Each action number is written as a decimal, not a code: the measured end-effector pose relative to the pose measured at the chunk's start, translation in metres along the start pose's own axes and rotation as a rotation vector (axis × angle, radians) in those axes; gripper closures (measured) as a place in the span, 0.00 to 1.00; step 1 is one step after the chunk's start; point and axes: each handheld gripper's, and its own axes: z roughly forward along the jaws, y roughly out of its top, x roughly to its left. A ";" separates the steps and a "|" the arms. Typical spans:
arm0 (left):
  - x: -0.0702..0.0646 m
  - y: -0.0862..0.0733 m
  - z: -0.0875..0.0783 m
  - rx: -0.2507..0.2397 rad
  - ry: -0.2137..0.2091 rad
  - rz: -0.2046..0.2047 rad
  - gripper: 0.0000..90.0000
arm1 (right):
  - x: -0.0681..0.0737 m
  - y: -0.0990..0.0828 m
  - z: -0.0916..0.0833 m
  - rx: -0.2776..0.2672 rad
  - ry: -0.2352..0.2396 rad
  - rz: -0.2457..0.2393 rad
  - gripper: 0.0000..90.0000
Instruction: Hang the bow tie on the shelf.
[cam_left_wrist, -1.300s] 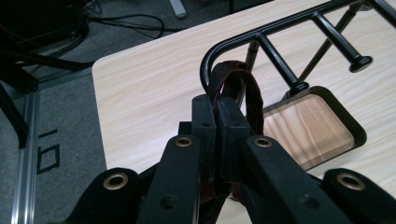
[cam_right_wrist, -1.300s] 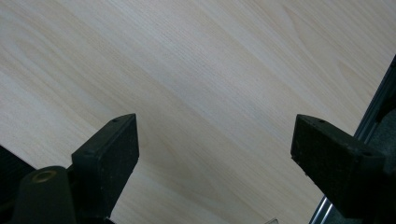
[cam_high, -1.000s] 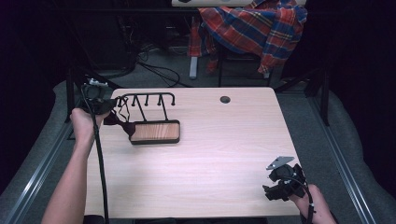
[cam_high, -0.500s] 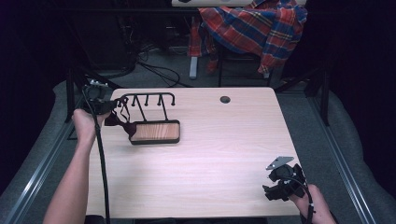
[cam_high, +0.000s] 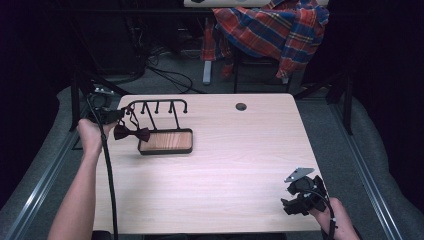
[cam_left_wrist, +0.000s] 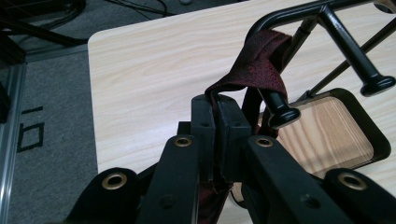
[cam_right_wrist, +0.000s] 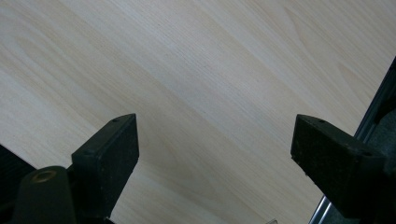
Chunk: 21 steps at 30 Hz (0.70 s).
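Note:
A dark red bow tie (cam_high: 131, 133) hangs by its strap (cam_left_wrist: 261, 60) from the left end of a black hook rack (cam_high: 156, 106) that stands on a wooden base (cam_high: 166, 142). My left gripper (cam_high: 116, 116) is at the rack's left end, shut on the strap, which is pinched between its pads (cam_left_wrist: 215, 114) beside a knobbed hook (cam_left_wrist: 280, 109). My right gripper (cam_high: 295, 199) rests low over the table's front right corner, jaws wide open (cam_right_wrist: 215, 140) above bare wood.
The light wood table (cam_high: 230, 170) has a round cable hole (cam_high: 241, 106) near its back edge. A plaid shirt (cam_high: 270, 30) lies draped over a chair behind the table. Metal rails (cam_high: 370, 175) run along both sides, and cables lie on the floor behind.

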 end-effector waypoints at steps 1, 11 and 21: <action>0.000 0.000 0.000 0.000 0.000 0.000 0.96 | 0.000 0.000 0.000 0.000 0.000 0.000 0.17; 0.004 -0.008 0.010 0.026 -0.013 -0.018 0.96 | 0.000 0.001 0.000 0.011 -0.004 -0.002 0.17; 0.005 -0.014 0.016 0.032 -0.042 -0.034 0.94 | 0.000 0.001 0.000 0.014 -0.003 -0.005 0.17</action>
